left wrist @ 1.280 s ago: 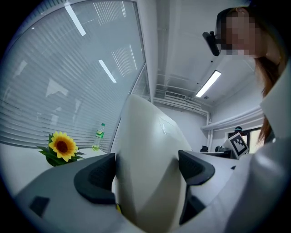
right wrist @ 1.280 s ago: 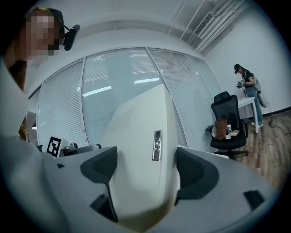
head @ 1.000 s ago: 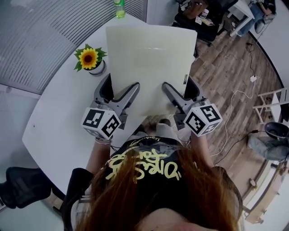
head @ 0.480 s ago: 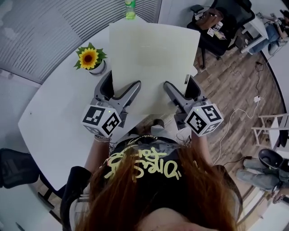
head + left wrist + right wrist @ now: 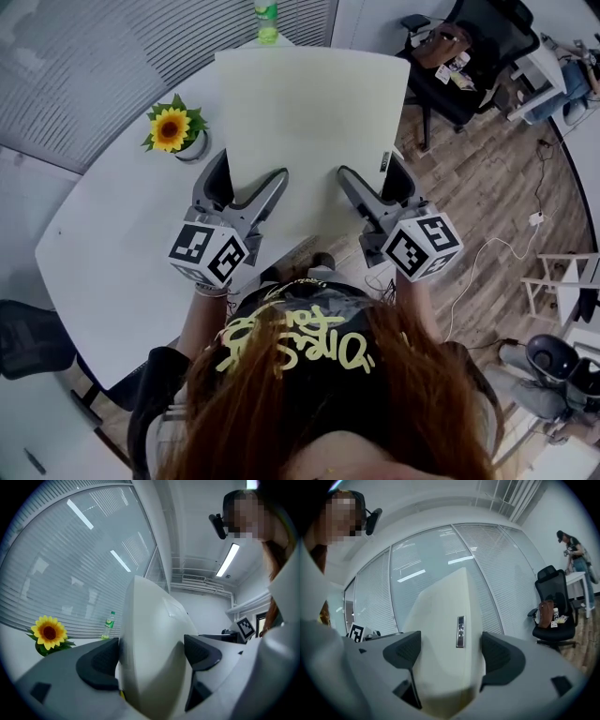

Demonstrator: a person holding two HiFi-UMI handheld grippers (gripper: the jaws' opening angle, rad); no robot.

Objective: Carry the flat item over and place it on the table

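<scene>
From the head view, little had changed in the last second. The flat cream panel (image 5: 309, 131) sat in the same place between the two grippers. The sunflower pot (image 5: 172, 131) had slid a touch leftward, and more of the white table (image 5: 112, 244) lay under the panel's near half. I took that to mean the person had edged up to the table, so the carry looked nearly done and only the lowering remained. The panel was still in the air, its right part hanging past the table edge over the wood floor. A green bottle (image 5: 266, 19) stood beyond its far edge.

In the left gripper view, the left gripper (image 5: 151, 656) had its jaws spread only as wide as the panel's near edge. Both dark pads (image 5: 101, 663) pressed on it, the same grip as before.

In the right gripper view, the right gripper (image 5: 447, 656) pinched the panel the same way, just below a small metal tag (image 5: 461, 631). An office chair (image 5: 555, 606) stood well off behind it.
</scene>
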